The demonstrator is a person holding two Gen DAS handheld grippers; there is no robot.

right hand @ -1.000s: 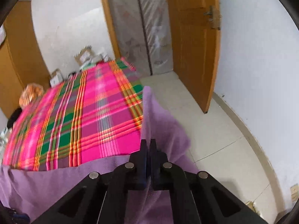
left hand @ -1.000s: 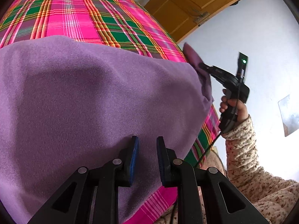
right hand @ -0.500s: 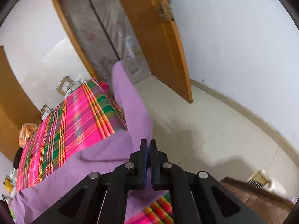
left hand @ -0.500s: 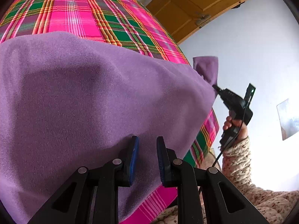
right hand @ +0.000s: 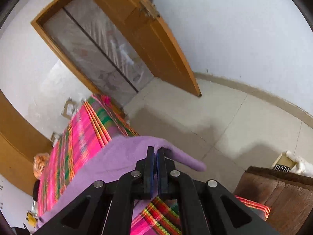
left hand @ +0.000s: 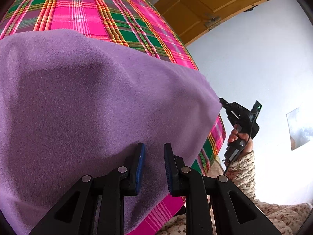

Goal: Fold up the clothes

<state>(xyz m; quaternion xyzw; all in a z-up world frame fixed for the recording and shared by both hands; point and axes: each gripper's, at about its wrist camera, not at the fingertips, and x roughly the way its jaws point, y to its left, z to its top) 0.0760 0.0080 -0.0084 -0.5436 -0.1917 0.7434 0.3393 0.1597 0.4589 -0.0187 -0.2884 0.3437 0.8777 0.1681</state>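
No legible text; faint raised letters on right hand-held gripper unreadable

A bed carries everything here. It is covered by a plaid sheet in bright pink with green squares and orange-yellow stripes, reaching to the bed's edge and hanging over the side toward the tiled floor. A purple fleece cloth lies spread directly on the sheet, covering the near part of the bed and leaving the far part bare. Its edge runs across the plaid in a nearly straight line, and one corner extends past the side of the bed.
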